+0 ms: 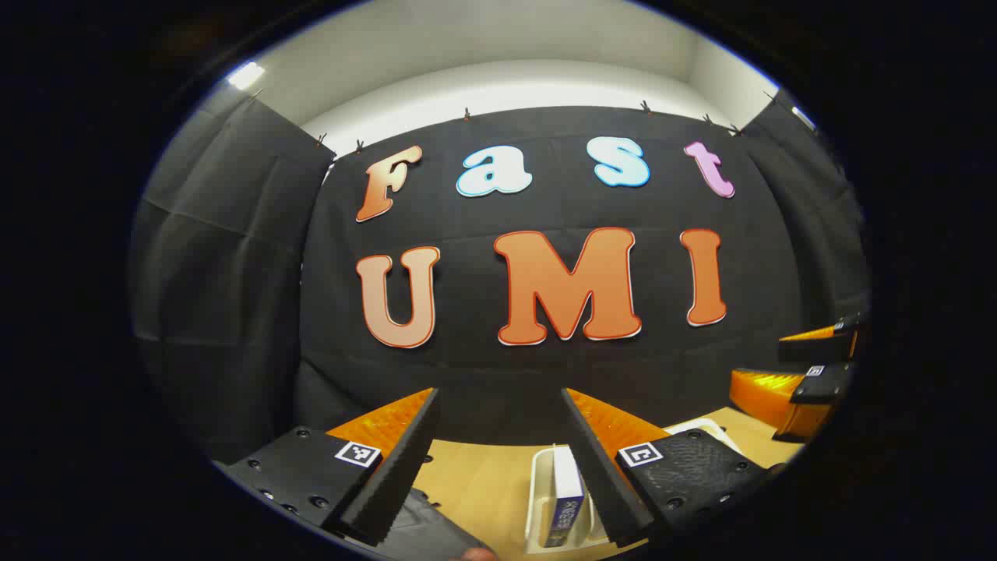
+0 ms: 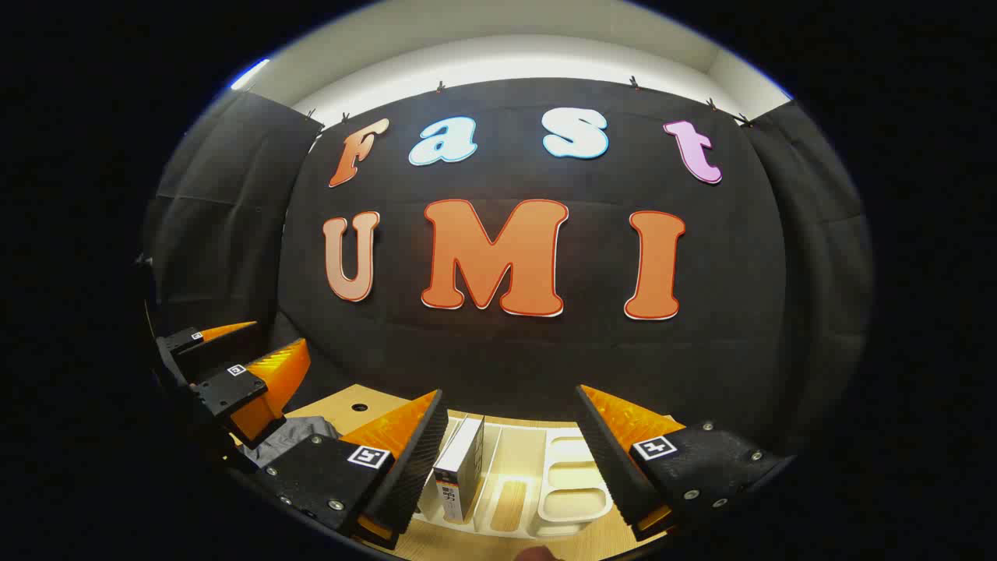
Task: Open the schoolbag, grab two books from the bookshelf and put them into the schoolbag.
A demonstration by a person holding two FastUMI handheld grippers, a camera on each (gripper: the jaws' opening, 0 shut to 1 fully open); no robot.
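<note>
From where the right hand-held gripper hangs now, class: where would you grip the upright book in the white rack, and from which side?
Grip the upright white-covered book by its top edge, coming down from above with the right hand-held gripper. It stands on end in the white plastic slotted rack, so its top is free while the rack holds its foot; one finger should go on each cover.

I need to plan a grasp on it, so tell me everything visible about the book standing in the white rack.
The book stands upright on its lower edge in a slot of the white plastic bookshelf on the wooden table. Its spine is white with a dark band near the bottom; the left gripper view shows a blue cover. It leans slightly against a divider. Nothing grips it; both grippers hover open above.
</note>
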